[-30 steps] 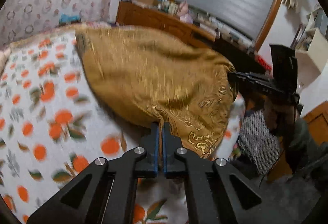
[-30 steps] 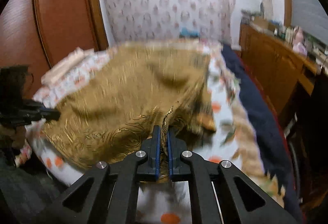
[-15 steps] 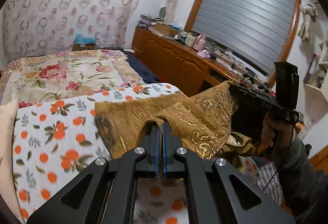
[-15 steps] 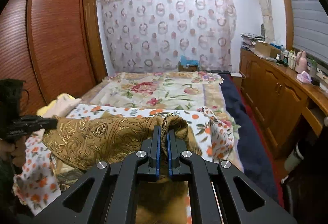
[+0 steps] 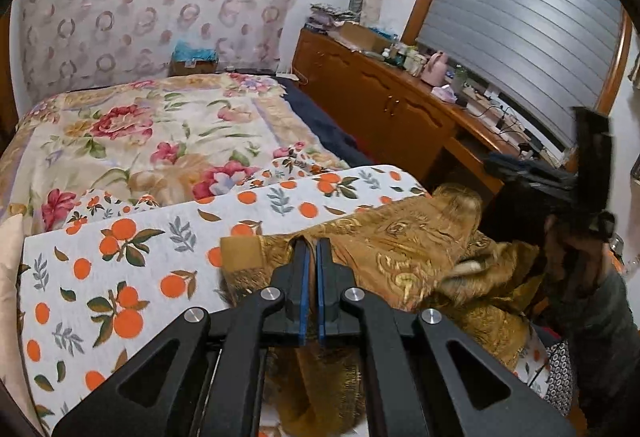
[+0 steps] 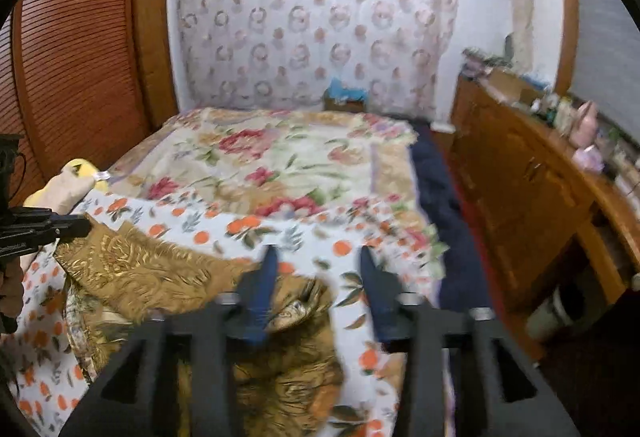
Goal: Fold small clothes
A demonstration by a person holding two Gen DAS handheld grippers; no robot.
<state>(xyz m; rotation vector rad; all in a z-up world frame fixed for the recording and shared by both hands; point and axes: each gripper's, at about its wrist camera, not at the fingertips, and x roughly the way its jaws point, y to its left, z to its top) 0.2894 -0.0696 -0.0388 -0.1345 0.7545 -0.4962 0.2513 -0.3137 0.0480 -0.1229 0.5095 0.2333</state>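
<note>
A gold-brown patterned garment (image 5: 404,253) lies crumpled on the near edge of the bed, over the white sheet with orange fruit print (image 5: 132,261). My left gripper (image 5: 312,243) is shut on an edge of the garment. In the right wrist view the garment (image 6: 160,277) lies low and to the left. My right gripper (image 6: 318,257) is open and empty, its left finger just over the garment's right edge. The right gripper shows in the left wrist view (image 5: 520,169), held above the garment's far end. The left gripper shows in the right wrist view (image 6: 76,229) at the garment's left corner.
A floral quilt (image 5: 160,133) covers the far half of the bed. A wooden dresser (image 5: 384,105) with bottles and clutter runs along the right. A dark blue blanket (image 6: 436,181) hangs at the bed's right side. A wooden wardrobe (image 6: 80,49) stands left. A pale pillow (image 6: 64,185) lies at the bed's left edge.
The garment, held spread in the air a second ago, has come down onto the bed. My right gripper has opened and let go of it. My left gripper still holds its edge.
</note>
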